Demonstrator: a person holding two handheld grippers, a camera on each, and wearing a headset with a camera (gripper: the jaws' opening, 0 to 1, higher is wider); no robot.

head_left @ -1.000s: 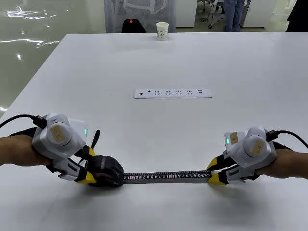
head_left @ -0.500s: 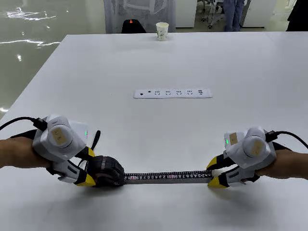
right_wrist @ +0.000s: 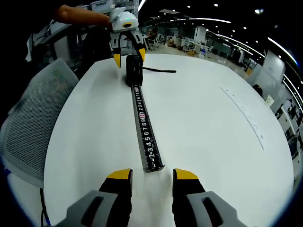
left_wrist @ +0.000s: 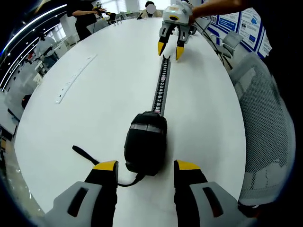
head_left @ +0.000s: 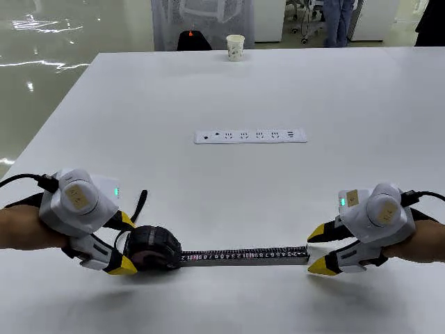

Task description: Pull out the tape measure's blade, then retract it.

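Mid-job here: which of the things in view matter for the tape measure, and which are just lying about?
Job: black rubber-cased tape measure; its dark numbered blade, pulled out flat on the white table; left gripper and right gripper, both open.
Lying about: white power strip; white paper cup; grey mesh chair.

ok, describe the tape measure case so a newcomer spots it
On the white table, near the front edge, between the open jaws of the left gripper, sits the tape measure case. Unlike the flat white power strip, it is black and squat, with a numbered blade running out.
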